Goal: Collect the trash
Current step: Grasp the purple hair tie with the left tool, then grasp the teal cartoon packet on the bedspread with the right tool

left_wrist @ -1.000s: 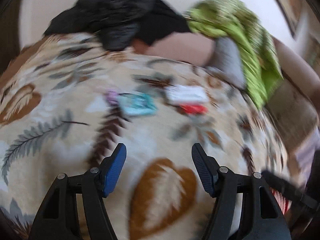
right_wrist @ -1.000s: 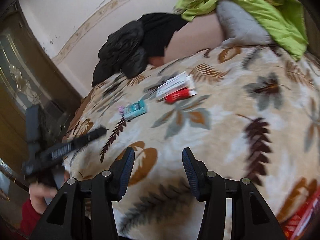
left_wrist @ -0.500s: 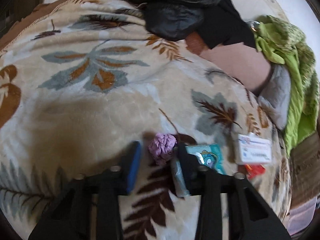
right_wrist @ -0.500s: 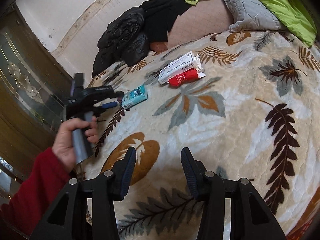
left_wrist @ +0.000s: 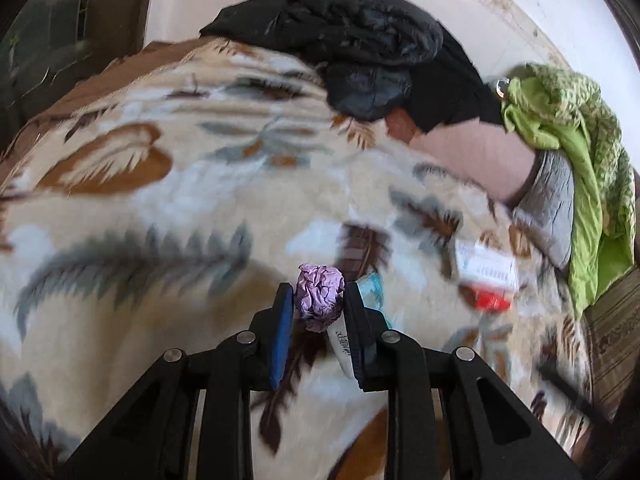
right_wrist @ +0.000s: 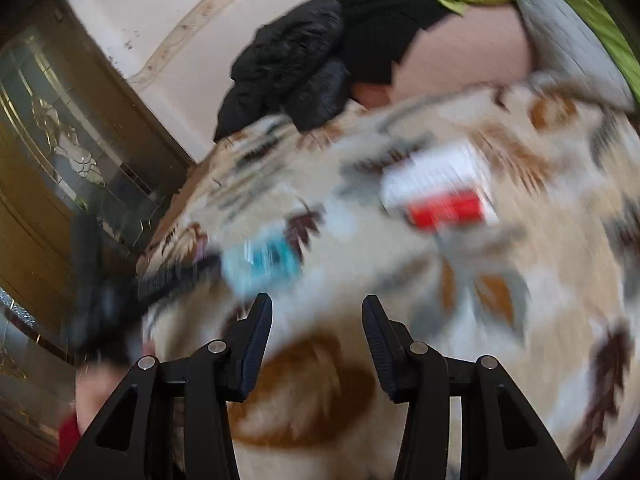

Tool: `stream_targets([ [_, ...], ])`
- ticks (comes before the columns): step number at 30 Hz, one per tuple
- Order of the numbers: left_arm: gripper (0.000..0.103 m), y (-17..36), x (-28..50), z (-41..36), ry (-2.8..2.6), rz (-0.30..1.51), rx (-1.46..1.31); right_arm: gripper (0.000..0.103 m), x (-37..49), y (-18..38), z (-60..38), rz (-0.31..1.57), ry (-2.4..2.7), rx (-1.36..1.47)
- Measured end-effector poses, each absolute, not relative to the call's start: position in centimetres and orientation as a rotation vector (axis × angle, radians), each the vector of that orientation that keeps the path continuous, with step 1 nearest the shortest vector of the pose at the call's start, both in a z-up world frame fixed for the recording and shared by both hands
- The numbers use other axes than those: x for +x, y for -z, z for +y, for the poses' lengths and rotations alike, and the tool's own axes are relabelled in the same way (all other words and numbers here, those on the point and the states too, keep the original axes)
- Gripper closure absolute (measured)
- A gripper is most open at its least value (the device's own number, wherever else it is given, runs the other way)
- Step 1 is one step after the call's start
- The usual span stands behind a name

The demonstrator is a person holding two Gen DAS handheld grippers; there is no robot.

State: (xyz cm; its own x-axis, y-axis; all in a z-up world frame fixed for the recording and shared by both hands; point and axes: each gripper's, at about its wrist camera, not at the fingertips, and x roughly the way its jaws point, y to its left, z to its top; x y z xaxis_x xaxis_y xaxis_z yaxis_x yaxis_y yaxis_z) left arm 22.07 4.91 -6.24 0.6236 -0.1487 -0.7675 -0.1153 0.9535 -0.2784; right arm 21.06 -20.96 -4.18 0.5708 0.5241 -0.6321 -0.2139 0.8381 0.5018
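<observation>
- the left gripper (left_wrist: 318,300) is closing; its pads press the crumpled purple wrapper (left_wrist: 320,295), held at the fingertips above the blanket (left_wrist: 160,216).
- the right gripper (right_wrist: 317,320) stands open and empty; the teal packet (right_wrist: 262,260) lies just ahead-left, the red-and-white box (right_wrist: 440,192) farther ahead-right.

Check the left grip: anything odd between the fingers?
Yes. The left gripper is closing on the crumpled purple wrapper, but a white strip of something sits against its right-hand finger too, looking like stray pickup. Blur prevents identifying it.
</observation>
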Motion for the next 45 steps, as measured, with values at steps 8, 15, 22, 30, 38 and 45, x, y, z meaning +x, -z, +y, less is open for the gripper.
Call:
stream_targets([
  [8, 0.078, 8.5, 20.5, 7.4, 0.043, 0.974, -0.318, 0.065, 28.4, 7.0, -12.0, 0.979, -0.585, 0.354],
  [15, 0.078, 9.4, 20.9, 10.1, 0.031, 0.982, -0.385, 0.076, 29.3, 11.8, -8.9, 1.133, -0.645, 0.295],
  [22, 0.078, 9.4, 21.1, 10.8, 0.028, 0.974, -0.402, 0.076, 24.5, 11.6, -10.0, 1.185, -0.727, 0.191],
  [30, 0.078, 9.0, 20.8, 12.4, -0.043, 0.943, -0.397, 0.076, 23.9, 8.1, -11.0, 1.06, -0.688, 0.152],
  [38, 0.078, 8.1, 20.5, 13.0, -0.107, 0.89, -0.367, 0.075, 29.1, 9.1, -7.0, 1.066, -0.731, 0.261],
  [45, 0.078, 8.1, 20.6, 13.2, -0.106, 0.889, -0.362, 0.06, 29.3, 11.4, -7.1, 1.164, -0.791, 0.28],
])
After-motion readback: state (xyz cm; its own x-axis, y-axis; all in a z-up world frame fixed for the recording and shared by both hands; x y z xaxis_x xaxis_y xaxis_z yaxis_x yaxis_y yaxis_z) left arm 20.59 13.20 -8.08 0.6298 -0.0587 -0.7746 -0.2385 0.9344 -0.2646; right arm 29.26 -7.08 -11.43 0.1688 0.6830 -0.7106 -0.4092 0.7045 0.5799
